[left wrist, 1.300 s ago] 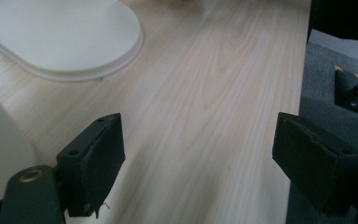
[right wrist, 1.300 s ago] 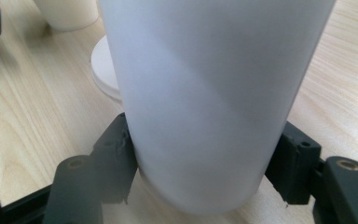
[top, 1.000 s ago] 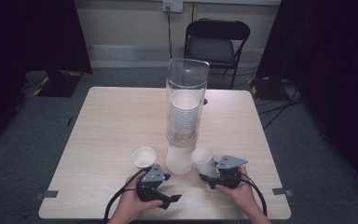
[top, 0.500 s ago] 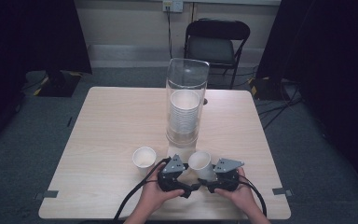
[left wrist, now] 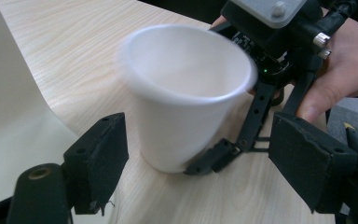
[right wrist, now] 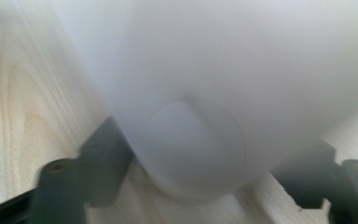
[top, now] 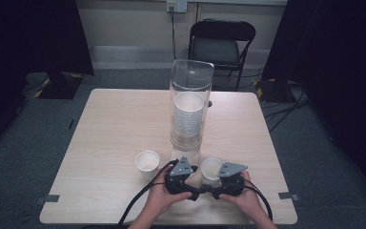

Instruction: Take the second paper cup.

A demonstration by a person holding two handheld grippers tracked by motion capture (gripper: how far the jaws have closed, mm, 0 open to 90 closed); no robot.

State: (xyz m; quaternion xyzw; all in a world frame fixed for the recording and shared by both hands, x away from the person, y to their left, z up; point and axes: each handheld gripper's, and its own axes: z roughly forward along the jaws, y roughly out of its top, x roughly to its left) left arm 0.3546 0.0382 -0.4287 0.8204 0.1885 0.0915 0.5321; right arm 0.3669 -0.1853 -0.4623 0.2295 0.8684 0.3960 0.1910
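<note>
We find the right gripper [top: 219, 187] low at the near edge of the table [top: 109, 124], its jaws just now opening around a white foam cup [top: 211, 169]; in the right gripper view the cup [right wrist: 200, 93] looms blurred and very close between the two black jaws, and we cannot tell whether the pads press on its wall. In the left gripper view that same cup [left wrist: 186, 93] stands tilted on the wood, its base on the table, with the right gripper [left wrist: 242, 149] reaching in around its foot from behind and a hand [left wrist: 340, 65] wrapped around the gripper's body. The left gripper [top: 190, 191] sits just beside the right one, nose to nose with it in the high view; its own jaws stand released, wide on either side of the cup with clear gaps, touching nothing. We note each gripper carries a grey three-cornered plate on top, and a black cable trails off the left one toward the table's near edge. Outward from the pair, a second white cup [top: 147, 161] stands upright on the table to the left, apart from both grippers. Just beyond the grippers, at the table's middle, rises a tall clear tube [top: 192, 81] holding a stack of white cups [top: 188, 114]. Behind the table we see a dark folding chair [top: 222, 45] against the wall.
</note>
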